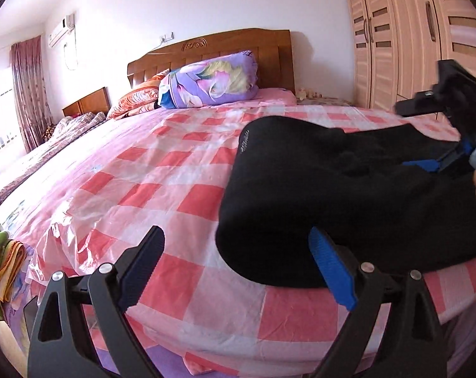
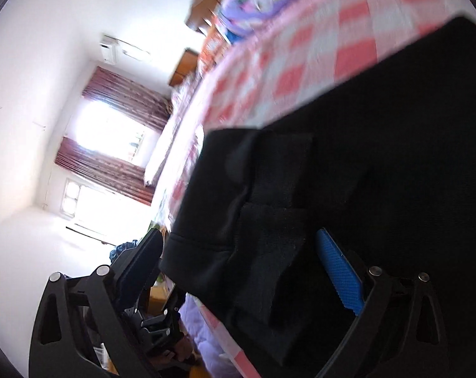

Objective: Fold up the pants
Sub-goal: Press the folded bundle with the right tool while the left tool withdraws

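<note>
On near right of pink-checked bed sheet (image 1: 162, 170): black fabric pants (image 1: 332, 195) folded into thick bundle, approx. done. Left gripper (image 1: 238, 267) released; right gripper (image 2: 241, 271) gaping, pants between fingers.

Your bed (image 1: 181, 189) — pink checked sheet — carries black pants (image 1: 332, 195) near-right, floral quilt bundle (image 1: 209, 80) and pillows (image 1: 137, 100) far.

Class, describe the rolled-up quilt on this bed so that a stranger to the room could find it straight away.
Start at the wooden headboard of the bed with the pink checked sheet. Lying right against it is the rolled quilt. It is purple with large pale flowers, unlike the orange patterned pillow beside it.
</note>
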Available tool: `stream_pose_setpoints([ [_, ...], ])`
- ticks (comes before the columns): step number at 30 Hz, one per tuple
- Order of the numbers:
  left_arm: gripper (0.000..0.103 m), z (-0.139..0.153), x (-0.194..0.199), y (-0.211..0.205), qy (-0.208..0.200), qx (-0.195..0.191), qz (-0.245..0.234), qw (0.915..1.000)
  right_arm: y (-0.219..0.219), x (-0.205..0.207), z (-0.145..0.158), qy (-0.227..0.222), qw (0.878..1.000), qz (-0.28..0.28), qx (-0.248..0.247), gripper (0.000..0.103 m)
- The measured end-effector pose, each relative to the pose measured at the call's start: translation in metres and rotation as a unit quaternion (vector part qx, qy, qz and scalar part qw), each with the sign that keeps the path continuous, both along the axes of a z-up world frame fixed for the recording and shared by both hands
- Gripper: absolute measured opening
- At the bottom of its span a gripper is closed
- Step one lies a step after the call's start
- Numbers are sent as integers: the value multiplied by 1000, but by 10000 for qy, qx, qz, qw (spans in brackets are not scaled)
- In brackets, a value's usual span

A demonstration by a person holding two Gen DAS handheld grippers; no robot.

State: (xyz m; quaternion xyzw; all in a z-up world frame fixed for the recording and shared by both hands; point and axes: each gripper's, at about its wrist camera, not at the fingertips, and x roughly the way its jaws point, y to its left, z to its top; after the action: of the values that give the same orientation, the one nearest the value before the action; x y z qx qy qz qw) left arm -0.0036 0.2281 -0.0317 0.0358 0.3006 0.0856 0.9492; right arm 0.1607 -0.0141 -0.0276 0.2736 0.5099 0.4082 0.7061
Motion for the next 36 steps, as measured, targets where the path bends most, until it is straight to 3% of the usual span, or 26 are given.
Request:
stream_pose_setpoints([
  [3, 93, -6, 4, 3, 61, -1, 11, 10000, 8, -2, 6, -151, 9994, 140, -280, 92],
  [7, 93, -10, 5, 9, 95, -39, 102, 9999, 20, -10, 13, -295, 9981, 437, -313, 80],
  [11, 93, -12, 6, 11, 146, -136, 178, 9996, 25, -2, 17, -395, 9984, 363, -191, 72],
  [16, 94, -11, 5, 4, 162, 58, 130, 9998, 32, 1, 8, -464, 9972, 265, -526, 69],
  [17, 94, -11, 4, 3, 156, 110, 132, 9997, 32, -5, 7, -595, 9957, 316, -635, 64],
  [19, 95, -11, 3, 5, 149, 141, 139, 9997, 27, -11, 7, -773, 9928, 265, -881, 28],
  [20, 95, -12, 3, 6, 151, 122, 143, 9997, 24, -14, 7, -812, 9918, 224, -962, 18],
  [21, 95, -12, 3, 7, 152, 97, 155, 9997, 20, -17, 9, -832, 9925, 229, -865, 16],
  [26, 95, -12, 2, 7, 143, 168, 180, 9996, 6, -49, 47, -1594, 9839, 66, -805, 14],
  [29, 96, -12, 3, 10, 145, 197, 216, 9995, -4, -63, 57, -1698, 9823, -36, -795, 14],
  [32, 96, -14, 6, 13, 199, 144, 277, 9993, -10, -65, 39, -1555, 9816, -41, -1111, 14],
  [36, 96, -16, 6, 13, 246, 149, 320, 9991, -8, -55, 8, -1176, 9867, 47, -1122, 15],
])
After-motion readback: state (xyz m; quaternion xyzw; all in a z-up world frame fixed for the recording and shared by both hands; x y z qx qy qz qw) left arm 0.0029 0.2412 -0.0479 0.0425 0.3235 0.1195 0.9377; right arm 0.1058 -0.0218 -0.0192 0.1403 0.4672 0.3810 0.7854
